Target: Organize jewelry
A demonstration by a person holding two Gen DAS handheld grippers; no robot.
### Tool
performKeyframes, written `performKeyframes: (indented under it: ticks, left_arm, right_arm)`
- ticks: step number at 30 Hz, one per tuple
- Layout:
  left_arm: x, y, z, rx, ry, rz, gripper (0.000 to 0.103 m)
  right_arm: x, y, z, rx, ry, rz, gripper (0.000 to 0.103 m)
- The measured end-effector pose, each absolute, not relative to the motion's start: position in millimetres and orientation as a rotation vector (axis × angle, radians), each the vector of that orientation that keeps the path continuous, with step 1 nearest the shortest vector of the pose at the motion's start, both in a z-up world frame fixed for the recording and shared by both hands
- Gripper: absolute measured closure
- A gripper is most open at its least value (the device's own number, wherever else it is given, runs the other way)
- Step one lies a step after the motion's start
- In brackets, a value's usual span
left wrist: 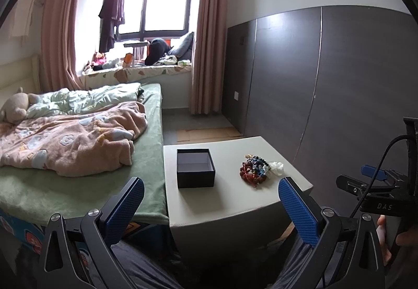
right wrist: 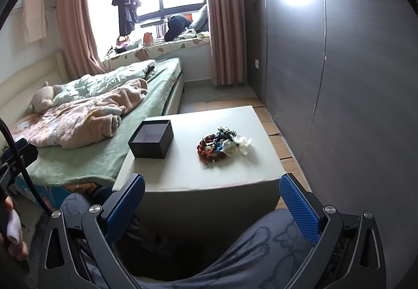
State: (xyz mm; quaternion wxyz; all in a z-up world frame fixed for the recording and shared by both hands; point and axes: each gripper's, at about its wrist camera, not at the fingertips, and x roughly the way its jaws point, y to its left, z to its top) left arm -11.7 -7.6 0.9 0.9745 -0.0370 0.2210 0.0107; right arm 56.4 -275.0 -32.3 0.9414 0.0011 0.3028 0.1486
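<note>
A pile of bead bracelets [left wrist: 254, 170] in red, blue and white lies on the right part of a low white table [left wrist: 230, 200]; it also shows in the right wrist view [right wrist: 222, 146]. An open black box [left wrist: 195, 167] with a pale empty inside stands on the table's left part, also in the right wrist view [right wrist: 151, 138]. My left gripper [left wrist: 211, 206] is open and empty, held before the table's near edge. My right gripper [right wrist: 212, 202] is open and empty, also short of the near edge, above my knee.
A bed [left wrist: 78, 147] with a green sheet, a pink blanket and a plush toy abuts the table's left side. A dark panelled wall [left wrist: 326, 85] runs along the right. The right gripper's body [left wrist: 378, 194] shows at the left wrist view's right edge. Cardboard [right wrist: 282, 137] lies on the floor.
</note>
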Motion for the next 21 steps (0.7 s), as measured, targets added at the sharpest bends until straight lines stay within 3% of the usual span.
performKeyframes:
  ticks: [21]
  left_arm:
    - [-29, -15, 5, -0.052, 0.423, 0.016, 0.000]
  right_arm:
    - [42, -275, -23, -0.004, 0.594, 0.307, 0.000]
